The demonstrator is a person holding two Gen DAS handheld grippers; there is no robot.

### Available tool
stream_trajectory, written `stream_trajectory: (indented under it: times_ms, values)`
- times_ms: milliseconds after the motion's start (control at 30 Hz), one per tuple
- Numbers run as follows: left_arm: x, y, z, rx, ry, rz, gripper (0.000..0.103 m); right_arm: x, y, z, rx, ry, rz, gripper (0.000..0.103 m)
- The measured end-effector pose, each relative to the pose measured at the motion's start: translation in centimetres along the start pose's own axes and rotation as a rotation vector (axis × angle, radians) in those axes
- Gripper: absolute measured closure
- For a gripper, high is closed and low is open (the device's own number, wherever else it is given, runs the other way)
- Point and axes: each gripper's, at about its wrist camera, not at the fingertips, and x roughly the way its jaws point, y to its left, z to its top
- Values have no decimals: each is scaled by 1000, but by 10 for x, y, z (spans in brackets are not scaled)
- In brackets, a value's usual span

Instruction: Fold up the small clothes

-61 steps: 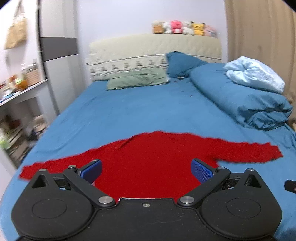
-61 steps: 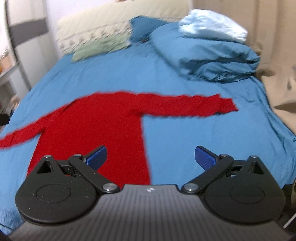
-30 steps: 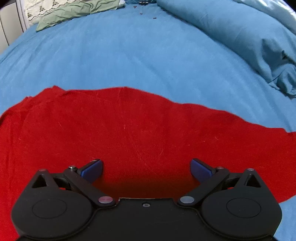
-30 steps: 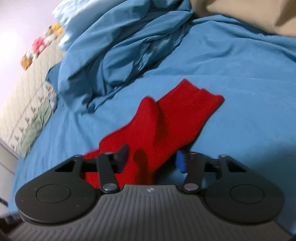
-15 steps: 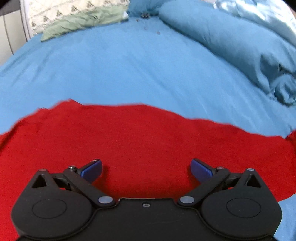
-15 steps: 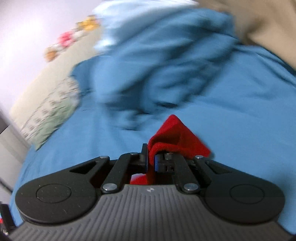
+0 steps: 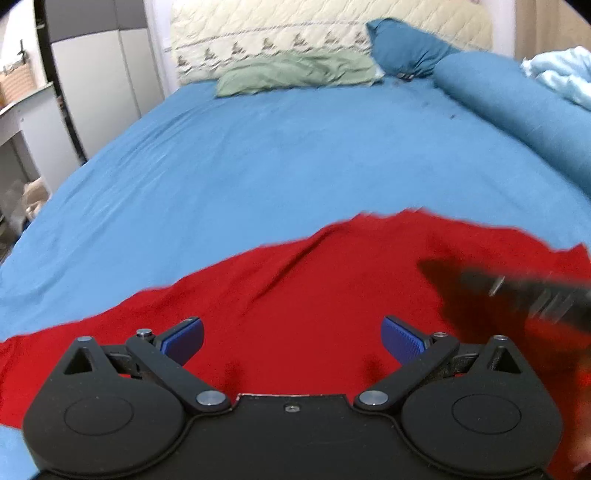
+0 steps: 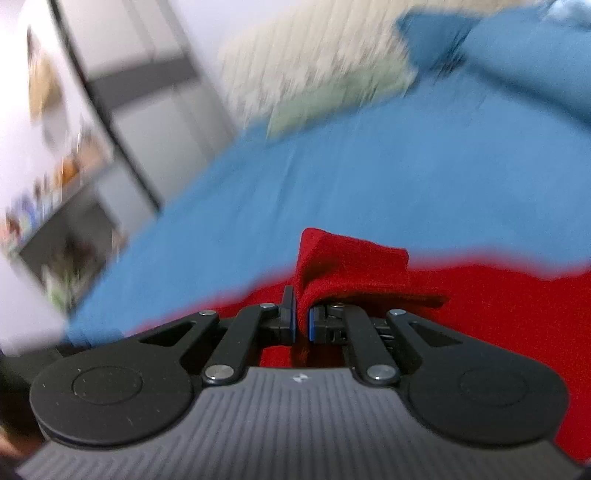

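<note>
A red long-sleeved sweater (image 7: pixel 295 295) lies spread on the blue bed sheet (image 7: pixel 277 162). My left gripper (image 7: pixel 291 338) is open and empty, hovering just above the sweater's body. My right gripper (image 8: pixel 303 321) is shut on the cuff of the sweater's sleeve (image 8: pixel 351 262) and holds it lifted over the red body (image 8: pixel 517 295). In the left wrist view the right gripper (image 7: pixel 517 291) shows as a blurred dark shape at the right, over the sweater. The right wrist view is blurred by motion.
A rolled blue duvet (image 7: pixel 517 103) lies along the bed's right side. A green pillow (image 7: pixel 295 72) and a blue pillow (image 7: pixel 402 48) rest against the headboard (image 7: pixel 295 33). A wardrobe (image 7: pixel 103 66) and shelves (image 7: pixel 18 110) stand left of the bed.
My right gripper closed on the sleeve cuff and carried it leftward over the sweater's body. My left gripper stayed open and pulled back a little, so more of the bed shows.
</note>
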Motion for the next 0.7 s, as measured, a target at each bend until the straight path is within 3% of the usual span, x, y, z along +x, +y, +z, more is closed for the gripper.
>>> stream_trajectory:
  times_ms: [67, 167, 200, 300, 333, 567, 633, 700]
  values:
    - [-1, 9, -7, -7, 12, -32, 0, 28, 11, -33, -31, 68, -28, 82]
    - [-3, 11, -9, -2, 15, -84, 0, 34, 17, -60, -72, 58, -64, 78]
    - [-5, 9, -8, 3, 9, -93, 0, 32, 17, -63, -79, 50, -62, 71]
    - [-9, -6, 0, 23, -45, -122, 0, 18, 15, -64, -127, 53, -33, 17]
    - [-11, -14, 5, 34, -60, -143, 0, 9, 17, -63, -156, 40, -34, 6]
    - [-6, -99, 13, 279, -132, -295, 2, -56, -17, -72, -417, 22, -182, 0]
    - [3, -123, 10, 366, -131, -300, 11, -68, -32, -76, -439, 37, -230, 0]
    - [16, -143, 6, 439, -121, -287, 27, -81, -48, -81, -421, 49, -251, 0]
